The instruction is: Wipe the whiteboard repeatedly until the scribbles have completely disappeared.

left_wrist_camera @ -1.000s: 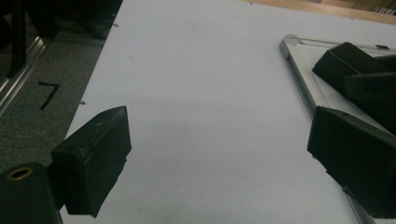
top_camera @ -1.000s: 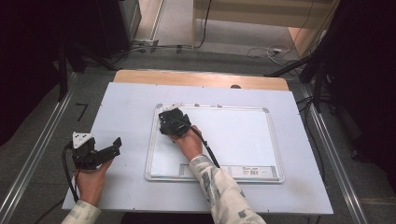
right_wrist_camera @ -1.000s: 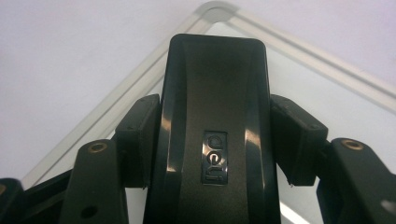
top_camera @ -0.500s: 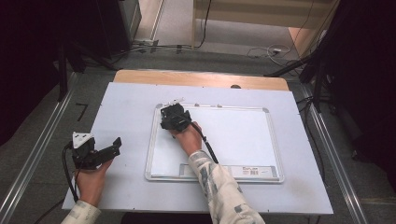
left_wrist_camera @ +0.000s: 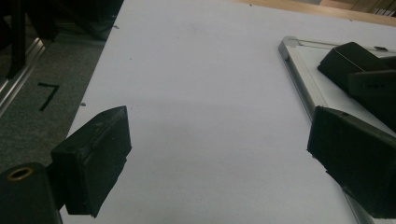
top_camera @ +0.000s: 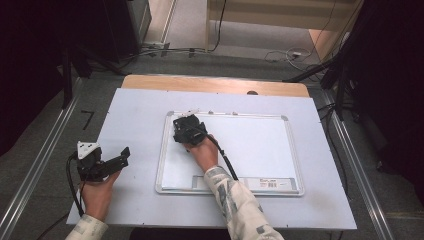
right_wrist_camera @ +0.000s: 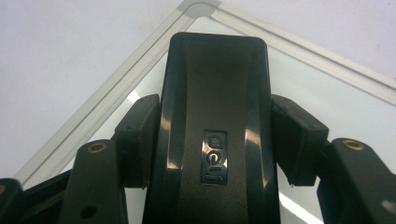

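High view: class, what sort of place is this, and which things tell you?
Probably a lab recording station: a covered table bearing a whiteboard, cables across the floor, and metal rails beside it.

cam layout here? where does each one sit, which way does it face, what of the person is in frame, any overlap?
High view: above the person's side, looking forward and down at the table and whiteboard; both forearms, left claw, right claw.
Left gripper view: on the left claw, looking across the table; jaws wide apart.
Right gripper view: on the right claw, looking at the board's corner; jaws clamp a black eraser.
Shared: the whiteboard's frame is in all three views.
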A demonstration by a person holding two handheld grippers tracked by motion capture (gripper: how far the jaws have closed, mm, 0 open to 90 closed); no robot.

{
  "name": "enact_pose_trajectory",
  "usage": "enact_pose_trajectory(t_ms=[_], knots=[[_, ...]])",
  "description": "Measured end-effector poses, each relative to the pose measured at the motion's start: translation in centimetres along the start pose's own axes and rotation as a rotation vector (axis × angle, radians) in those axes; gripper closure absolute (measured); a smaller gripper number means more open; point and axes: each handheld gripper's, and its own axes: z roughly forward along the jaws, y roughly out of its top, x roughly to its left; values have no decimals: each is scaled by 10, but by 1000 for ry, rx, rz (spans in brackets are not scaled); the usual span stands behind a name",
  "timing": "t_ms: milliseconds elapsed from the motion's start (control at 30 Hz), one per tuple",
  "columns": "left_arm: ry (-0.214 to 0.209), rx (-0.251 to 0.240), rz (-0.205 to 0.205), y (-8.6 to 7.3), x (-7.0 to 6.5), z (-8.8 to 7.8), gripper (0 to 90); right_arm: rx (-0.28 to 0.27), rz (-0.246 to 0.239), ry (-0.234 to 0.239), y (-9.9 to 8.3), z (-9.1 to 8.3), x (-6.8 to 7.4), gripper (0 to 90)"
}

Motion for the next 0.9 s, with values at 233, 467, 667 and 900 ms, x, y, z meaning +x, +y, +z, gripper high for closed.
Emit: enact_pose_trajectory(t_ms=[233,467,667,900], knots=[[6,1,6,0,-2,0,65,-11,-17,19,-17,-14,7,369],[10,6,17,0,-3,1,65,-13,-43,46,-35,-30,17,368],[12,2,22,0,-5,0,65,-18,-45,54,-43,-37,19,368],[15,3,17,0,-4,0,65,-25,-36,70,-43,-43,20,369]])
